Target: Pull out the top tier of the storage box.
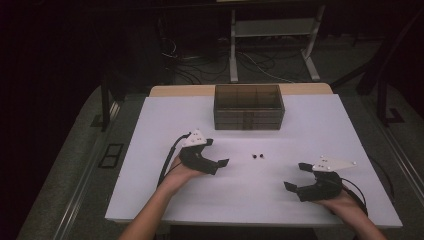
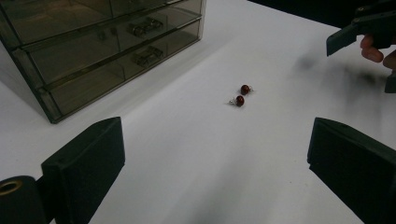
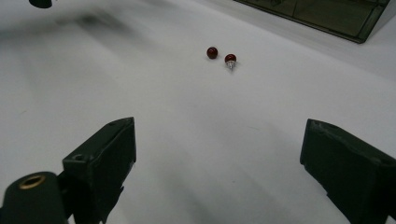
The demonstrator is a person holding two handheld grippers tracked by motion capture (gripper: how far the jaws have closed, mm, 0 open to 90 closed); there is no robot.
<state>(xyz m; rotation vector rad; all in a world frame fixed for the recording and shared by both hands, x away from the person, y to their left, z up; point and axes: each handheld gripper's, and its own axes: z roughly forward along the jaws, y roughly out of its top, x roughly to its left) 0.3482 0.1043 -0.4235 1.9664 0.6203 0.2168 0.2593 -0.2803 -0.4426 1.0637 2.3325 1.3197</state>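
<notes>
earrings: two small dark-red ball studs (image 1: pixel 259 156) lie side by side, just apart, on the bare white surface (image 1: pixel 150 165), in front of the drawer box and roughly between the two tools; at least one shows a short silver post
drawer box: smoky clear box (image 1: pixel 249 106) with stacked drawers stands at the far middle of the surface; every drawer front reads flush, none pulled out; a few metal pieces show dimly inside in the left gripper view
left tool: (image 1: pixel 216 158) held low over the surface, left of the studs, jaws spread wide, nothing between them; aimed toward the studs
right tool: (image 1: pixel 296 175) near the front right edge, jaws spread wide, empty; well apart from the studs
done so far: judged nothing yet – studs untouched, drawers shut, both tools unloaded
left to do: judged everything – open a drawer, pinch each stud, drop it in, push the drawer shut
stage: start of approach
caution: studs are tiny and round, likely to roll or slip from wide flat pads
</notes>
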